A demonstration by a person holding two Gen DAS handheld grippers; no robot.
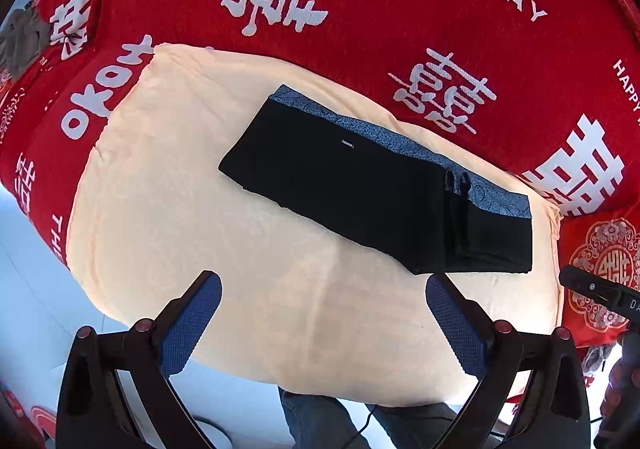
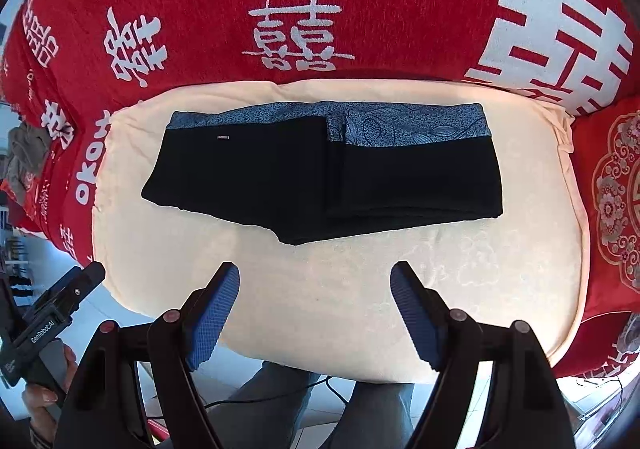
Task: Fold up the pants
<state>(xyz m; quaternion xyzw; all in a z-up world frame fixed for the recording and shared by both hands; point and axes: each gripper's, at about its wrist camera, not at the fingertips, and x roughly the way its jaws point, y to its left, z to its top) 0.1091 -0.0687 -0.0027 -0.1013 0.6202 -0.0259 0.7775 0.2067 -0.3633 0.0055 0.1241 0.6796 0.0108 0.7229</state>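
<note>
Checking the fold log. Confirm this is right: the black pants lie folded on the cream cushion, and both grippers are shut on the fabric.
Not right. The pants do lie folded on the cream cushion, but the right gripper and left gripper are open and empty, as both wrist views show.

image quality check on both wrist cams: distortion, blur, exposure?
Left wrist view: heavy fisheye bowing with dark corner vignetting; the pants are sharp but their black fabric is crushed, with little fold detail; the cream cloth is bright, not blown out. Right wrist view: same barrel curve; the pants' fold edges are faintly readable, the patterned waistband is crisp; no motion blur, soft shadows.
</note>
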